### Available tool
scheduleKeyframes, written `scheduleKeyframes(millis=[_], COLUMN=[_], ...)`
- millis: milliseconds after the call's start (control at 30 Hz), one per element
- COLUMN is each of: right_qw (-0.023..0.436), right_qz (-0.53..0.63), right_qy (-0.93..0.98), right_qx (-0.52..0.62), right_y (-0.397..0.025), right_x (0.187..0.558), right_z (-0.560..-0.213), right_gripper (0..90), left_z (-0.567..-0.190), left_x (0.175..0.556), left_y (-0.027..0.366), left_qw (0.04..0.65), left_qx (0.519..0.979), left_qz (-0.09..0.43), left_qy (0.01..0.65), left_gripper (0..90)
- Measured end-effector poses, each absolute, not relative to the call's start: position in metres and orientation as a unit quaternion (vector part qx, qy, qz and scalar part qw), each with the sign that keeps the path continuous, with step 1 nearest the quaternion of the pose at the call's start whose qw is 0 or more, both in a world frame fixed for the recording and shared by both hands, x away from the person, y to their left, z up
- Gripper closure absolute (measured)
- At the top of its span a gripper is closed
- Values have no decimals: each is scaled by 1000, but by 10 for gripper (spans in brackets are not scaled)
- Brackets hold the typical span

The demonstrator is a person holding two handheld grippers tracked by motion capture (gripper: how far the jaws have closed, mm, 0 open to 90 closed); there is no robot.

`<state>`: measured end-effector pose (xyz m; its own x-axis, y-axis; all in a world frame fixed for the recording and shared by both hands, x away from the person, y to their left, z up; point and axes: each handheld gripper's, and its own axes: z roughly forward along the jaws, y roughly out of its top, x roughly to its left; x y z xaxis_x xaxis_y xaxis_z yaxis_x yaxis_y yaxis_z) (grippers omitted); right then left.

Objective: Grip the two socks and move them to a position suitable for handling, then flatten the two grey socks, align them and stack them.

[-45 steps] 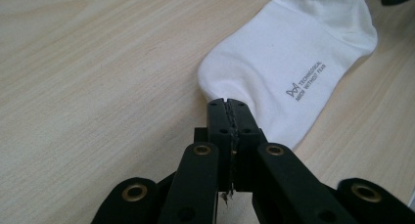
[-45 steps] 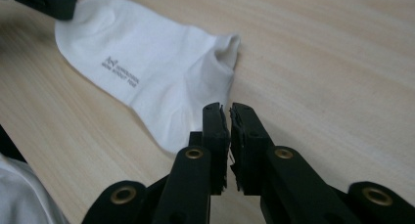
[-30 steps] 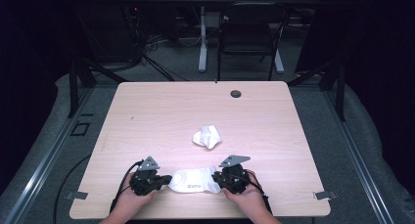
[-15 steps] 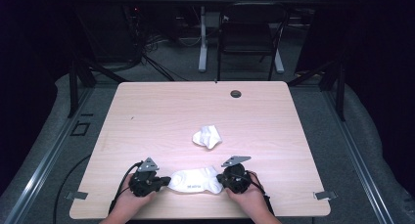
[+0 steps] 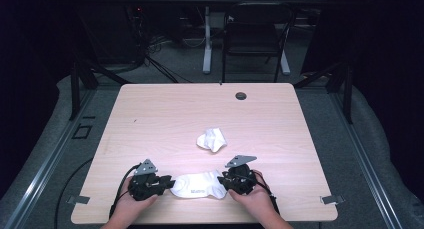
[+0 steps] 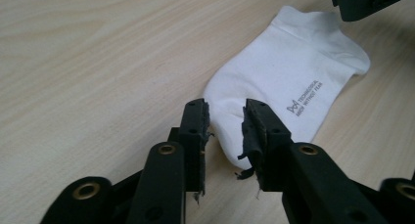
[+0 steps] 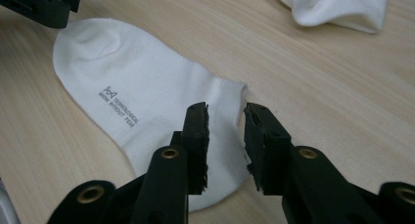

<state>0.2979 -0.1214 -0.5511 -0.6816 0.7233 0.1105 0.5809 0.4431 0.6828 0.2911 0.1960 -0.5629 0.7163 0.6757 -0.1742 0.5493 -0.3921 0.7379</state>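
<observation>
Here, from the high view, a flat white sock [image 5: 196, 185] lies near the counter's [image 5: 150, 119] front edge between the left tongs [image 5: 163, 182] and right tongs [image 5: 226, 179]; a crumpled sock [image 5: 212, 139] sits farther back. In the left gripper view, the jaws stand slightly apart, seemingly straddling the toe. The right gripper view shows parted jaws over the cuff.

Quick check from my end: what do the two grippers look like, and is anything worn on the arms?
Both the left gripper and right gripper are black, each topped by a grey three-cornered plate. Their jaws carry frayed black pads and brass-coloured rivets. A black cable trails from the left one. The forearms show no sleeves.
</observation>
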Motion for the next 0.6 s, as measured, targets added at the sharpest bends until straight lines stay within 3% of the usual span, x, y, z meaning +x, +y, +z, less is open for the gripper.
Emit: scheduleKeyframes(millis=[233, 600], right_qw=[122, 129], right_qz=[347, 341], right_qy=[853, 849], right_qx=[372, 383], right_y=[-121, -114], right_x=[309, 341], right_z=[-542, -527], right_gripper=[621, 613], left_z=[-559, -540], left_x=[297, 322], left_y=[195, 191], left_qw=[413, 407], left_qx=[828, 828], left_qz=[102, 107], left_qy=[365, 372], left_gripper=[537, 516])
